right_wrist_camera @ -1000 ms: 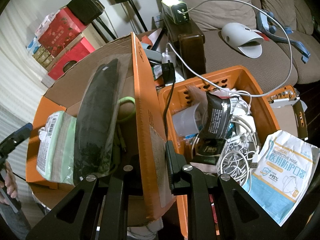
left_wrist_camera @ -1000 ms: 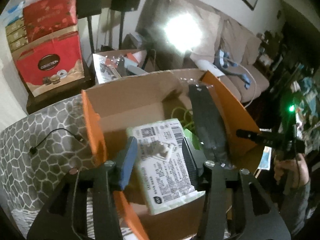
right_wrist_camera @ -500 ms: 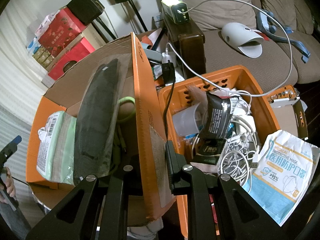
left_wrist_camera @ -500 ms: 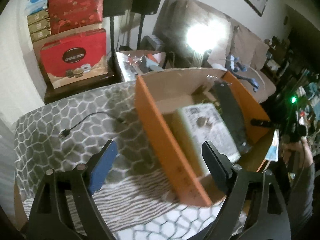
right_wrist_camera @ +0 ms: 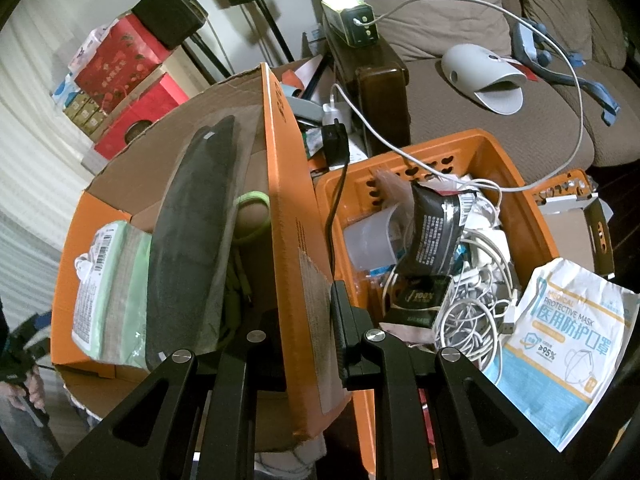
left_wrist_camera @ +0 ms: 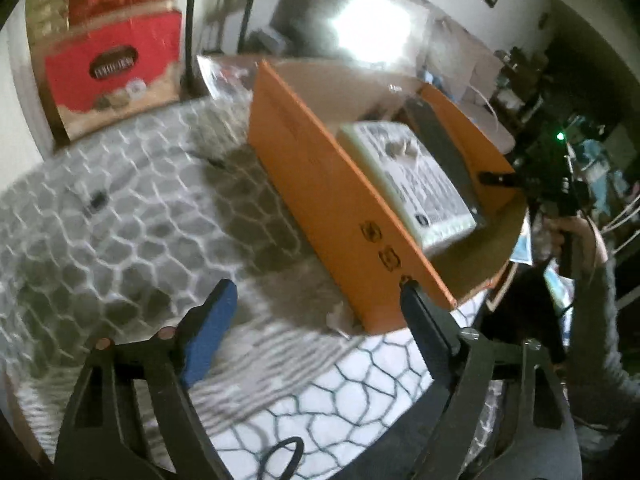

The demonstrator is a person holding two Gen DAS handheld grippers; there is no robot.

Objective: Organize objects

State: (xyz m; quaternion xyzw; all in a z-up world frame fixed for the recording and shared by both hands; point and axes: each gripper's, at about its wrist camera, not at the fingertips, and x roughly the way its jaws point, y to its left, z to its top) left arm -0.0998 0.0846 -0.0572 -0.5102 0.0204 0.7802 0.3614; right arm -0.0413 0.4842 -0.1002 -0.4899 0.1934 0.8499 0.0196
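An orange cardboard box stands on the patterned table; it also shows in the right wrist view. Inside it lie a white-and-green labelled packet, also seen from the right wrist, a long dark flat pouch and a green cable loop. My left gripper is open and empty, low over the table beside the box's left wall. My right gripper is shut on the box's right wall flap.
An orange plastic basket full of cables and packets sits right of the box. A face-mask pack lies at its right. A black cable lies on the hexagon-patterned cloth. Red gift boxes stand behind.
My left gripper opened, let go of the white-and-green packet in the box and pulled back left and down to the table beside the box. The right gripper kept its hold.
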